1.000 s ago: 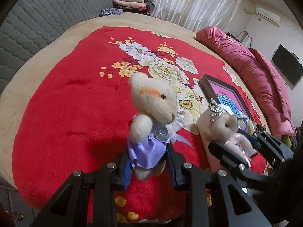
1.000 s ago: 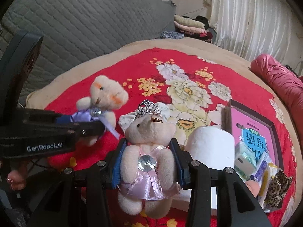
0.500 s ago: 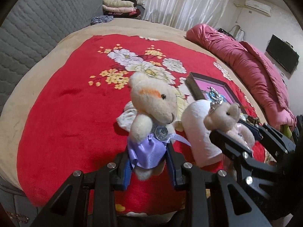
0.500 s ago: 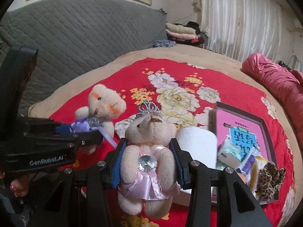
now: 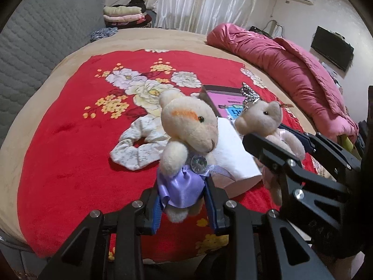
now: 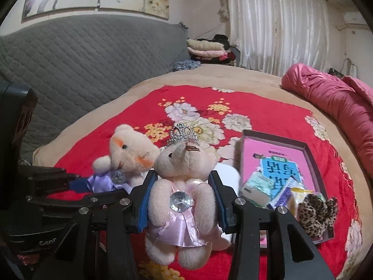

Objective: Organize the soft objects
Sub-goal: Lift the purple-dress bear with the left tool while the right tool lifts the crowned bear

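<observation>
My left gripper [image 5: 184, 200] is clamped on the purple-dressed bear [image 5: 186, 144], my right gripper [image 6: 181, 205] on the crowned pink bear [image 6: 181, 186]; both hang upright above the red blanket [image 5: 70, 140]. The open box [image 6: 310, 154] lies ahead, nearer my right.

"GenR", cut off by the frame, white print on the black body of the left gripper [image 6: 70, 184], seen at the lower left of the right wrist view. Large dark Korean characters on a blue panel of the pink sheet [image 6: 279, 161] in the dark tray [image 6: 310, 154], ahead and right of the right gripper [image 6: 181, 200]; upside down, not readable. A small dark line above that panel is too small to read.
</observation>
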`<move>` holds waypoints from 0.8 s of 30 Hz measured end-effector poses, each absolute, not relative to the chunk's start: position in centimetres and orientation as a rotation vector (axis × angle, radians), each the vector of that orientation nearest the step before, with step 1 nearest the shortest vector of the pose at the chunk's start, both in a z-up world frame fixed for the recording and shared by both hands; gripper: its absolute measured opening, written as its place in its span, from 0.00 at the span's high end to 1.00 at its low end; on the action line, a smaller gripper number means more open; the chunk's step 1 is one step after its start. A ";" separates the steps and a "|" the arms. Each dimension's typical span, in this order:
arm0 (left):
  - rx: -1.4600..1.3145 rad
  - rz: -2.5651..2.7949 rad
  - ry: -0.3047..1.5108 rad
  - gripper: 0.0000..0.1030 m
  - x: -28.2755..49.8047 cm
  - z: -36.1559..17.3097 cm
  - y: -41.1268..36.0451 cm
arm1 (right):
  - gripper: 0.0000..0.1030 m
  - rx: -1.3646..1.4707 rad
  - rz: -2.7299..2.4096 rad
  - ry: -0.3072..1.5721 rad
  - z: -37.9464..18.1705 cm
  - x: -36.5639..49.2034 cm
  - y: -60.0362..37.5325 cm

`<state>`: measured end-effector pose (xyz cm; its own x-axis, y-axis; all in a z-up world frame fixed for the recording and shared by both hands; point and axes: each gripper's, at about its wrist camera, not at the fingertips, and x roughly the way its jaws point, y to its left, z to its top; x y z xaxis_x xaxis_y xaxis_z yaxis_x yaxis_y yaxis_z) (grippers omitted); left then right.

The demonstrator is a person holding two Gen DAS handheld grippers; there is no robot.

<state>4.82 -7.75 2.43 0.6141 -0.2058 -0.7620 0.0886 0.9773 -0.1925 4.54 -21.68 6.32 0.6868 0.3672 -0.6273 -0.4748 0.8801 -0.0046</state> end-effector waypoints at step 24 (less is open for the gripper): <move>-0.079 -0.262 0.871 0.69 5.4 4.9 -13.2 | 0.55 -0.046 0.250 0.591 9.9 3.7 -31.2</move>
